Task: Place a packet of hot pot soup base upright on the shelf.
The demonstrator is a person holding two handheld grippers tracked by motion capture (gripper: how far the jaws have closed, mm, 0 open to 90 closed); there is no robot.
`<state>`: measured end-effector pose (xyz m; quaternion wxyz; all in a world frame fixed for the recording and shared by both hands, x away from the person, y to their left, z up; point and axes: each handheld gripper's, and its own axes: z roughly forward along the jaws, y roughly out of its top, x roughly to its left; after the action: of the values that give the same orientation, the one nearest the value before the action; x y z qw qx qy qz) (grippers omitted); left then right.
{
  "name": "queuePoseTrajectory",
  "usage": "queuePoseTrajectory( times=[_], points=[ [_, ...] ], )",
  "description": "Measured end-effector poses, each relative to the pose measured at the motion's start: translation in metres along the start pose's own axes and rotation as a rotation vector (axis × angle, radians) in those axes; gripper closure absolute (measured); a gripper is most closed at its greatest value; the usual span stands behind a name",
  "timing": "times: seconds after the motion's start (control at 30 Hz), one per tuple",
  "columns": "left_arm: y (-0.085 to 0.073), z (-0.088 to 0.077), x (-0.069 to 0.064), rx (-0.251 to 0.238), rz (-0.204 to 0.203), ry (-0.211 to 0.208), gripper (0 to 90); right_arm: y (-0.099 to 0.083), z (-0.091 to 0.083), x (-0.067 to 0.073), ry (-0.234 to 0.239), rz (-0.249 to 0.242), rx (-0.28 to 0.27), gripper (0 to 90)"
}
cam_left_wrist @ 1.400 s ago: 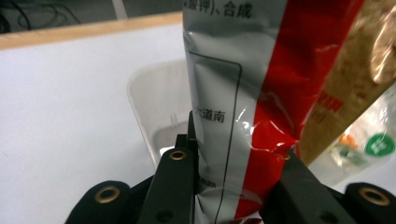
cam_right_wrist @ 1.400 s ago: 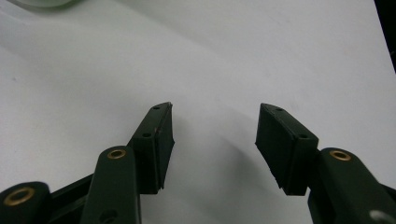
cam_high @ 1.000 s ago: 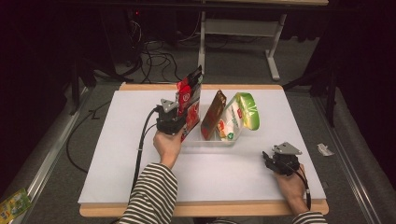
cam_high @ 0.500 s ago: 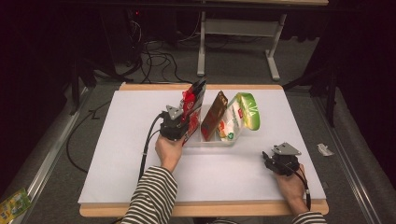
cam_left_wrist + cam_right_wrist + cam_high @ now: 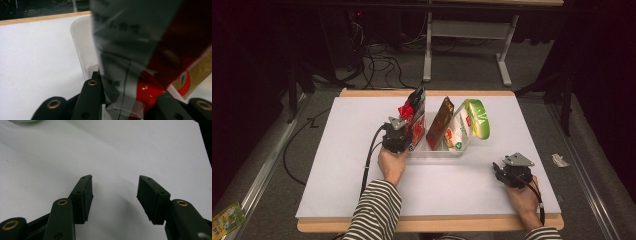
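A red and silver snack packet (image 5: pixel 414 111) stands upright at the left end of a clear plastic tray (image 5: pixel 438 150) on the white table. My left gripper (image 5: pixel 407 136) holds its lower part. In the left gripper view the packet (image 5: pixel 130 50) lies between the jaws of my left gripper (image 5: pixel 130 101) and touches both, and the jaws have just been opening. The tray's wall (image 5: pixel 80 42) curves behind it. A brown packet (image 5: pixel 441 122) and a green and white packet (image 5: pixel 469 125) lean in the same tray. My right gripper (image 5: pixel 498 170) rests open on the table at the right, its jaws (image 5: pixel 114 195) empty.
The white mat (image 5: pixel 337 165) covers a wooden-edged table. A small white scrap (image 5: pixel 558 160) lies beyond the right edge, and a yellow-green packet (image 5: pixel 227 217) lies on the floor at the lower left. Cables and a desk frame (image 5: pixel 428 45) stand behind the table.
My left gripper has sunk with the red packet, which now sits lower in the tray's left end. The right hand has kept still.
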<state>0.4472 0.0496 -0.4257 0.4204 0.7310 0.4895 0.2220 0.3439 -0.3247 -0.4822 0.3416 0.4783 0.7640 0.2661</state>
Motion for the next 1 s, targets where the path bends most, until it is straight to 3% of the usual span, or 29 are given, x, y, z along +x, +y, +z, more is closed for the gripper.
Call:
queuePoseTrajectory(
  times=[0.2,0.3,0.4,0.53,0.67,1.0],
  points=[
    [0.001,-0.003,0.000,-0.004,0.007,-0.048,64.7,0.000,0.000,-0.001,0.008,0.008,0.002,46.5],
    [0.002,-0.008,0.001,-0.016,-0.009,-0.075,58.3,0.000,0.000,-0.001,0.008,0.008,0.002,46.5],
    [0.004,-0.014,0.004,-0.013,0.005,-0.094,54.6,0.000,0.000,-0.001,0.012,0.010,0.002,46.5],
    [0.007,-0.025,0.008,-0.050,0.019,-0.093,47.2,0.000,0.001,-0.002,0.016,0.017,0.000,46.6],
    [0.006,-0.038,0.014,-0.056,0.034,-0.106,41.4,0.000,0.001,-0.002,0.020,0.021,0.003,46.5],
    [0.003,-0.065,0.024,-0.081,0.089,-0.131,36.8,0.000,0.001,-0.004,0.025,0.028,0.007,46.5]
  ],
)
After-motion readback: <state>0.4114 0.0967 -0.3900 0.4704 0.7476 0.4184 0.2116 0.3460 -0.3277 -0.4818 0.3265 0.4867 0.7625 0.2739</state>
